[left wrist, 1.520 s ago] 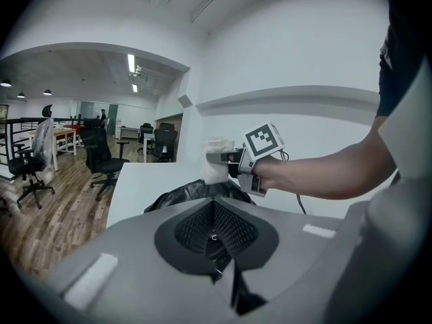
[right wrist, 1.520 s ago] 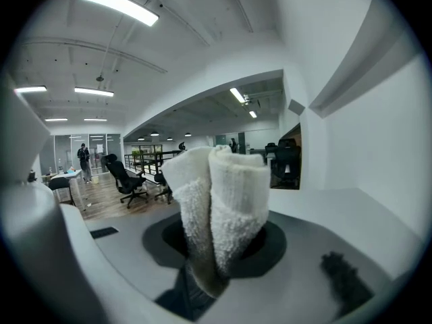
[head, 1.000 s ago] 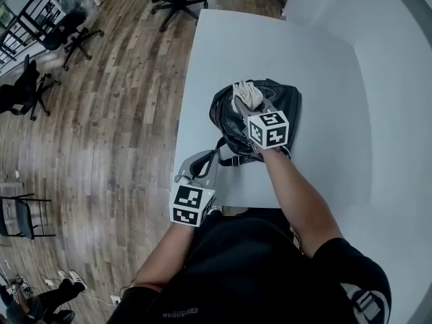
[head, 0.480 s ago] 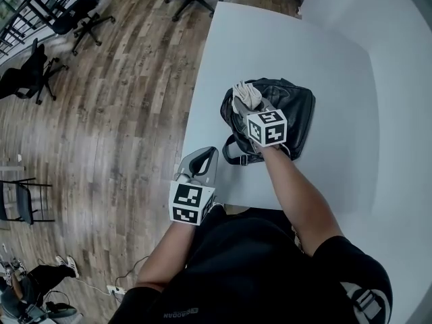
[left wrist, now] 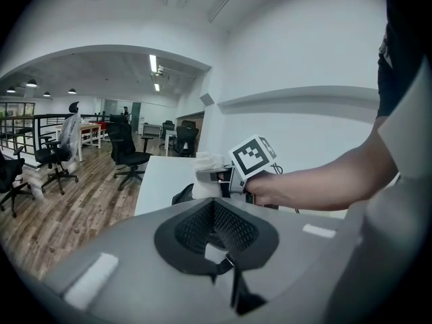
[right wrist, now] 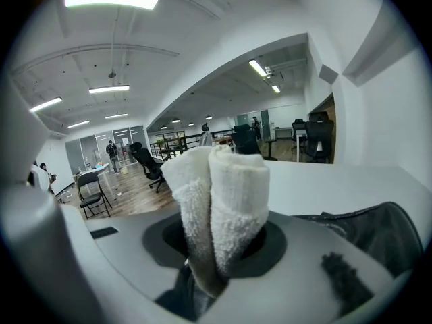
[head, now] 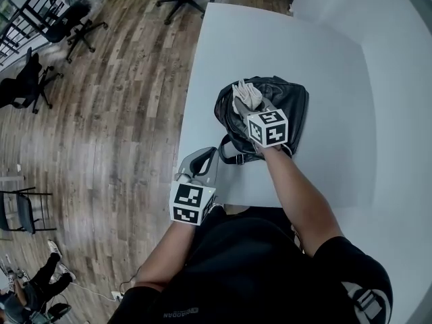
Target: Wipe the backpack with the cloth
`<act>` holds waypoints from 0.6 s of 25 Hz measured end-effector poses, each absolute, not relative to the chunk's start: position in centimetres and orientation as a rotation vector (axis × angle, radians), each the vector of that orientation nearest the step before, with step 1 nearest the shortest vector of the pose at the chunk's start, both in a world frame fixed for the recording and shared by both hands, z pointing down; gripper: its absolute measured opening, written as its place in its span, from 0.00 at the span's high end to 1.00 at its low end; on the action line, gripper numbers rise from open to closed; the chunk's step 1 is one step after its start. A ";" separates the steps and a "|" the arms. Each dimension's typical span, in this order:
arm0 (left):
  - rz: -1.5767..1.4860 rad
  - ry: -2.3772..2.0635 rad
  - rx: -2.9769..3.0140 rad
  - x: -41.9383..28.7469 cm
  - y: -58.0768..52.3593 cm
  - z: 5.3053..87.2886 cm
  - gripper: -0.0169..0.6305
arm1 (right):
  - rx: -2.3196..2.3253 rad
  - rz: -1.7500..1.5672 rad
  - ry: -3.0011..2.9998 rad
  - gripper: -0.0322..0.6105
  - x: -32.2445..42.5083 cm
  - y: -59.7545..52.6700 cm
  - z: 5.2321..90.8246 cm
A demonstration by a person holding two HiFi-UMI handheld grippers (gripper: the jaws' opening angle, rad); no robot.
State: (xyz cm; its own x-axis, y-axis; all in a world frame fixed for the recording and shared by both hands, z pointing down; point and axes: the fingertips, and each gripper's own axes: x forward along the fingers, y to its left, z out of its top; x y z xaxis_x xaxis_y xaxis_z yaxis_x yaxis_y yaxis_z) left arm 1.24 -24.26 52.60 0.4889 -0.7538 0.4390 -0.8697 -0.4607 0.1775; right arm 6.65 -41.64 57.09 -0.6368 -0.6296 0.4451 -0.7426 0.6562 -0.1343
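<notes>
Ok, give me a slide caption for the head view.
Right gripper holds a folded white cloth on the black backpack on a white table; left gripper shut, at the near edge.

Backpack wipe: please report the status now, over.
Right gripper shut on cloth, over backpack. Left gripper shut, empty, at near table edge. Nothing in the way.

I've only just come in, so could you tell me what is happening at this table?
A person is working with a handheld gripper in each hand. The right gripper is shut on a folded white cloth, held over the far left part of a black backpack that lies on the white table. The left gripper is shut with nothing in its fingers, at the table's near edge beside the backpack's strap.
</notes>
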 end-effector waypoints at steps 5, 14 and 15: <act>0.423 -1.314 2.408 2.8 -24.3 52.1 0.96 | 1.141 0.412 -2.507 0.78 8.8 -41.5 55.9; 0.428 -1.233 2.474 5.7 -24.2 51.2 0.96 | 1.237 0.373 -2.492 0.78 12.6 -40.9 53.4; 0.432 -1.223 2.475 5.9 -24.1 51.2 0.96 | 1.249 0.369 -2.488 0.78 13.1 -40.9 53.1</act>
